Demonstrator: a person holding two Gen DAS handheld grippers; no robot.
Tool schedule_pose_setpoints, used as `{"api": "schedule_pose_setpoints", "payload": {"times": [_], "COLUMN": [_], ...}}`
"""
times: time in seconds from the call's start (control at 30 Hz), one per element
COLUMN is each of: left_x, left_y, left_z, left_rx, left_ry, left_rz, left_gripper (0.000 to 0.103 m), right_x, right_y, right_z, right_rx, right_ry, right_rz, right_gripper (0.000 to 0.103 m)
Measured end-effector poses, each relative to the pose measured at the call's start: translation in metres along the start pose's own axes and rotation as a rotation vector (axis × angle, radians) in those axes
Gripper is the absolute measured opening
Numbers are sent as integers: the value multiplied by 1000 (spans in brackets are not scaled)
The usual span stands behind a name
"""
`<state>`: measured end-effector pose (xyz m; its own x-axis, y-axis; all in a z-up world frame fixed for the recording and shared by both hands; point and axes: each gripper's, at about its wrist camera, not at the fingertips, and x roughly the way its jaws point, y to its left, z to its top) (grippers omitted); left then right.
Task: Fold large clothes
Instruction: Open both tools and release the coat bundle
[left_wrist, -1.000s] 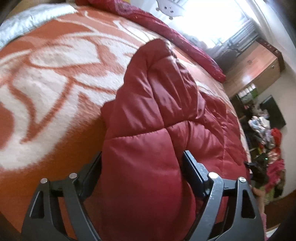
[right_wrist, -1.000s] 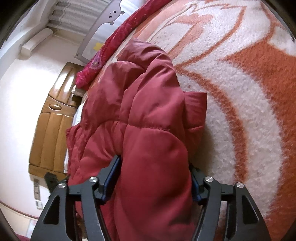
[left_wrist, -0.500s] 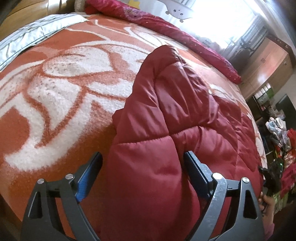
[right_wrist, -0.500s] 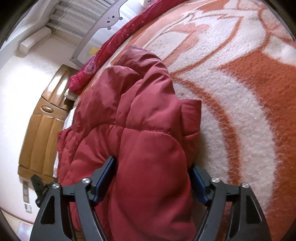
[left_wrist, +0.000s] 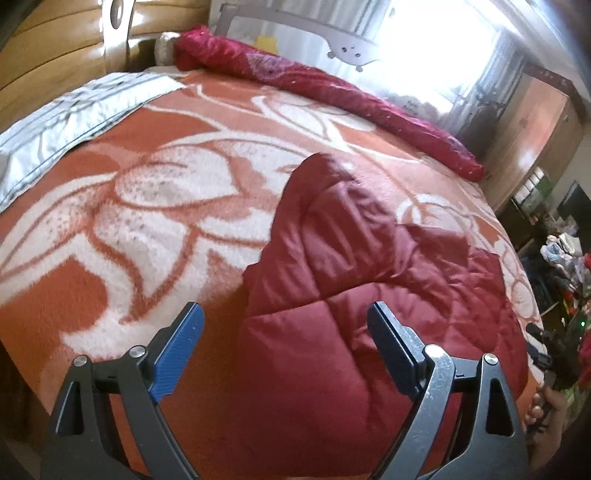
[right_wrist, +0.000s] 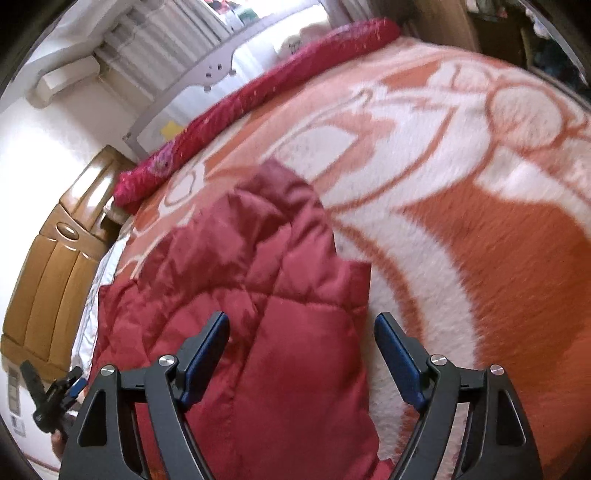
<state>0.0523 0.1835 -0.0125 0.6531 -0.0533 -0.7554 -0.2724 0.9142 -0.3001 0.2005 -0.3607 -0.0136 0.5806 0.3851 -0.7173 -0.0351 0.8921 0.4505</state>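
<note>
Puffy quilted red jacket (left_wrist: 332, 295) lay bunched on the bed's near edge, satin shell creased, stitched panels bulging. Beneath it, a fuzzy orange-and-white blanket (left_wrist: 147, 206) with looping petal shapes. Left gripper (left_wrist: 286, 328) stood wide, blue ribbed pads clear of the fabric. Right gripper (right_wrist: 301, 339) likewise spread, holding nothing, jacket showing between its fingers. Crimson rolled bolster (left_wrist: 332, 92) along the far side; grey glossy pillow (left_wrist: 66, 122) by the padded tan headboard (left_wrist: 55, 55).

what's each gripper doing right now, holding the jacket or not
left gripper: open, holding nothing, red jacket below.
right gripper: open, holding nothing.
</note>
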Motion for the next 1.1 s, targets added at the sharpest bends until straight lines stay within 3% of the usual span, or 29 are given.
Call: {"api": "schedule_pose_setpoints", "payload": {"times": [0.13, 0.37, 0.5, 0.63, 0.8, 0.97, 1.1], "left_x": [-2, 17, 36, 68, 112, 138, 160], "left_y": [-22, -79, -105, -110, -95, -91, -76], "left_z": [2, -1, 1, 9, 24, 39, 51], "left_rx": [43, 158, 237, 238, 169, 161, 95], "left_ry": [3, 71, 97, 145, 227, 254, 287], "left_rz": [-67, -128, -99, -30, 5, 77, 100], "left_gripper": [91, 91, 91, 91, 91, 91, 91], "right_x": [-13, 17, 39, 68, 100, 121, 132], "right_y": [25, 95, 127, 140, 128, 111, 93], "right_z": [3, -11, -22, -26, -9, 13, 25], "right_rx": [-107, -372, -493, -558, -502, -426, -343], "right_ry": [-52, 44, 96, 142, 179, 199, 202], "right_rz": [-15, 29, 33, -23, -79, -141, -163], "right_gripper": [82, 81, 79, 79, 79, 79, 79]}}
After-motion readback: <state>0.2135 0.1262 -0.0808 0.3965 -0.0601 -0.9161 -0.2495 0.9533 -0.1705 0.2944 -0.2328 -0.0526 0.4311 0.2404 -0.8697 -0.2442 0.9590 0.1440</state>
